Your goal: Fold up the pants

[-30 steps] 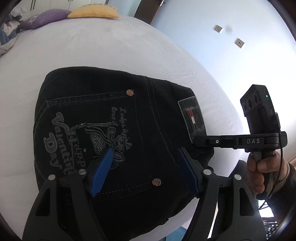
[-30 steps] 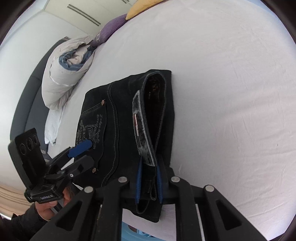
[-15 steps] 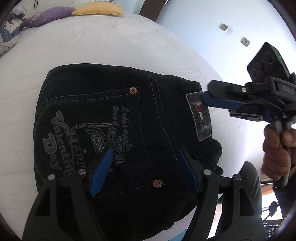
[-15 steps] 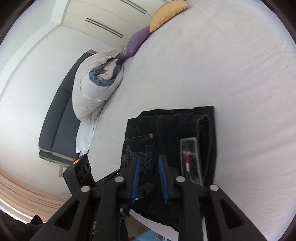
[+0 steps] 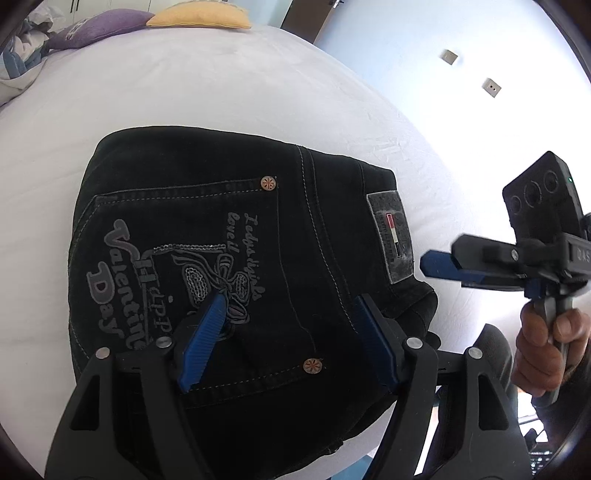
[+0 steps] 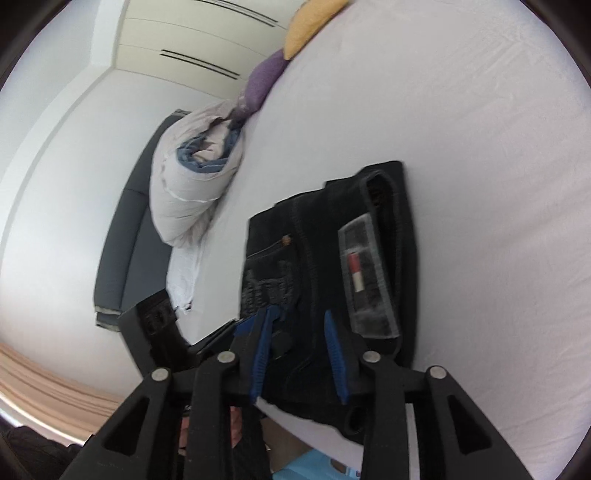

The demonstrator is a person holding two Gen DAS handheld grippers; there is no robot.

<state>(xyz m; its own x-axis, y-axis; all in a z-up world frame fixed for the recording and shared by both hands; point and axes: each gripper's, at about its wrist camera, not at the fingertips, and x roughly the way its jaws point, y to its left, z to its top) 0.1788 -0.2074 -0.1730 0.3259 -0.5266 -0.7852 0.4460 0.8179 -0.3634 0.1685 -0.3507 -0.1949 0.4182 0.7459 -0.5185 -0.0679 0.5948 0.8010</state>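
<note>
Folded black jeans (image 5: 229, 266) with a printed back pocket and a grey waist patch (image 5: 391, 236) lie on the white bed (image 5: 221, 88). My left gripper (image 5: 288, 332) stands open just over the pocket, its blue pads (image 5: 203, 339) wide apart and gripping nothing. In that view my right gripper (image 5: 439, 264) hangs off the jeans' right edge, held by a hand (image 5: 546, 350). The right wrist view is blurred: the right gripper (image 6: 299, 347) is opening above the jeans (image 6: 332, 258), with only air between its pads.
A yellow pillow (image 5: 199, 16) and a purple pillow (image 5: 99, 31) lie at the far end of the bed. A rolled duvet (image 6: 195, 177) lies along its left side by a dark headboard (image 6: 125, 240). The jeans sit close to the bed's near edge.
The right gripper let go of the jeans' waistband, rose and drew back off the right edge with its jaws widening. The waist patch now lies flat. The left gripper kept still.
</note>
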